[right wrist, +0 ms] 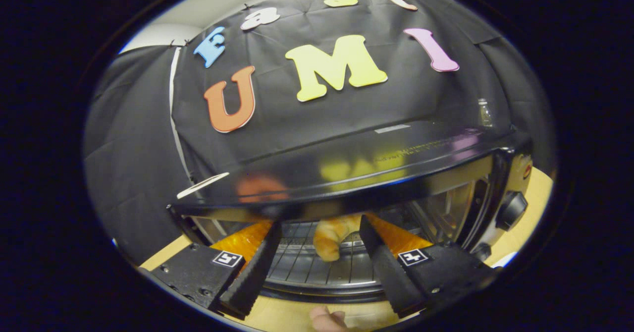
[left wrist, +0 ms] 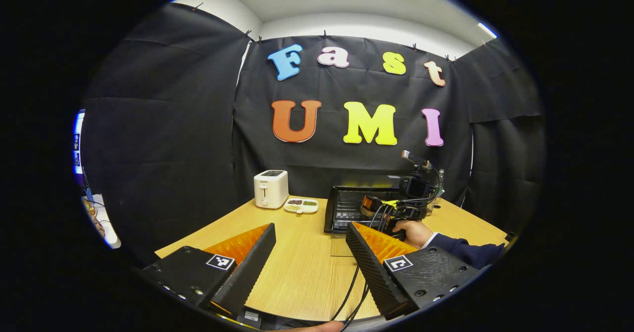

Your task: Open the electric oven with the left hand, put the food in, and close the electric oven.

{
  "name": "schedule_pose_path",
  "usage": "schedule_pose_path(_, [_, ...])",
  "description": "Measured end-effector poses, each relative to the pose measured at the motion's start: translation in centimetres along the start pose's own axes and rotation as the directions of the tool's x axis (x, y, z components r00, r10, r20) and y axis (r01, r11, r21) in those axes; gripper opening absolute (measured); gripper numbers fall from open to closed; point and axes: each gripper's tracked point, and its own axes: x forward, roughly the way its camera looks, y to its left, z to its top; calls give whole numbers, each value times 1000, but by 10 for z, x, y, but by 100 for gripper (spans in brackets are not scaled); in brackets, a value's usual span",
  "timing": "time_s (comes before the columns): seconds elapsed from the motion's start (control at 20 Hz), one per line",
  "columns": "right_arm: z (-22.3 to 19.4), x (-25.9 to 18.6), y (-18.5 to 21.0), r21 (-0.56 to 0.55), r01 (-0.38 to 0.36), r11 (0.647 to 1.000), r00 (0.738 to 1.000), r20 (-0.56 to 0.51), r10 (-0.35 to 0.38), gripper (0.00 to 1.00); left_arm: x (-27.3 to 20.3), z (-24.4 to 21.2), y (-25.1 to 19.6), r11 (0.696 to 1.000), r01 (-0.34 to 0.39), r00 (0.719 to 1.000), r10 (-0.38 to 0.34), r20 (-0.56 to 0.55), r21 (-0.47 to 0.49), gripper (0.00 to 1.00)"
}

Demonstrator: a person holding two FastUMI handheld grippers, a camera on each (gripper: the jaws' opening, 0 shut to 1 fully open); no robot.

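oven: black, door open | food: golden pastry, lying on inner wire rack

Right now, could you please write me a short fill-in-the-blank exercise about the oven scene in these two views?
1. In the right gripper view, the food lies on the wire ____ inside the electric oven.
2. The right gripper has its fingers ____, with the food between them but not pressed.
3. In the left gripper view, the white toaster stands on the ____.
4. The oven's door is ____.

Missing words: rack; open; table; open
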Motion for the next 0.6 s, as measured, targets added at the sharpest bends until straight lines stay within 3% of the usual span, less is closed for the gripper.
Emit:
schedule_pose_path(0.1, [0,-22,-1,-3,-11,1000,1000,-2,11,96,0,5,-10,1000,11,1000,-11,4,-19,94])
schedule_pose_path(0.25, [-2,-59,-22,-36,49,998,998,-27,-50,96,3,8,-32,998,53,999,-52,5,-43,94])
schedule_pose_path(0.4, [4,-101,-31,-69,41,997,998,-36,-43,96,7,6,-47,997,67,998,-67,-7,-45,94])
schedule_pose_path(0.55, [18,-153,-37,-81,-13,997,1000,-3,13,99,15,5,-71,991,118,993,-119,-3,-59,94])
schedule_pose_path(0.6, [26,-169,-46,-74,-14,997,1000,19,16,96,19,2,-80,988,137,990,-138,-15,-65,94])
